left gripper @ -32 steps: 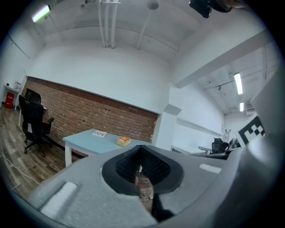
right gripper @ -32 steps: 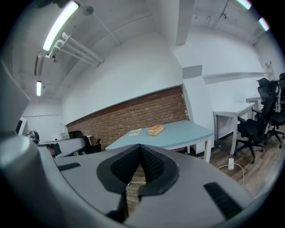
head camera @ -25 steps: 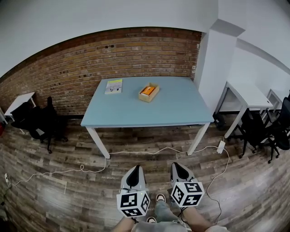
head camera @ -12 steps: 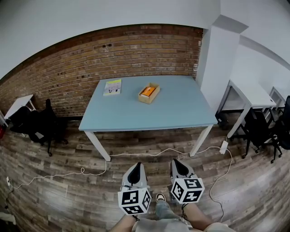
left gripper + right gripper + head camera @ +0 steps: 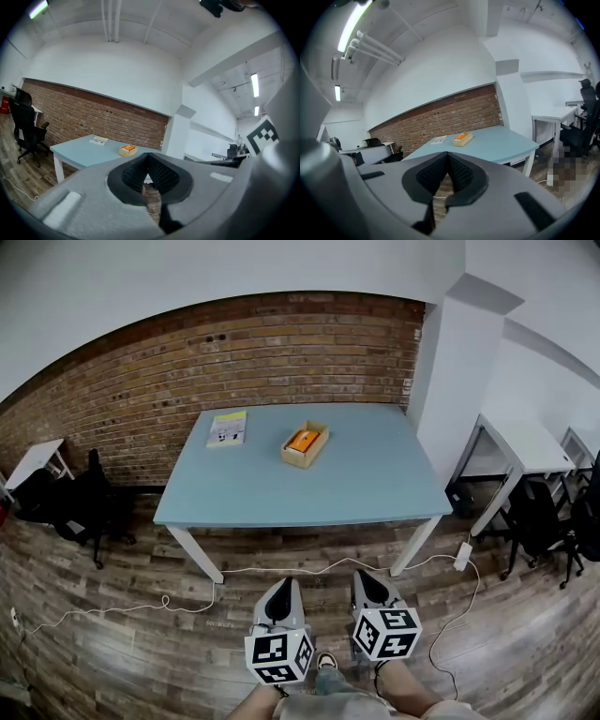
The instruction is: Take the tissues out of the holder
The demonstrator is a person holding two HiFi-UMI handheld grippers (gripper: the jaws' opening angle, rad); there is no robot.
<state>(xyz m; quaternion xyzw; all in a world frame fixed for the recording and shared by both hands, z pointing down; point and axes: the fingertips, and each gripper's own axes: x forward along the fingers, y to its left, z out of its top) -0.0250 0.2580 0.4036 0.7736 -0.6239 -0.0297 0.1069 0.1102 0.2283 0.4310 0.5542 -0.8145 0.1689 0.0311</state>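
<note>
L gripper (image 5: pixel 281 585) & R gripper (image 5: pixel 365 577) side by side, low, aimed at table (image 5: pixel 361 474), both jaws together, empty

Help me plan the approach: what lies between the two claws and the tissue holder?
Head view: wood floor crossed by a white cable, then bare blue tabletop up to the holder. Nothing else stands in the way.
</note>
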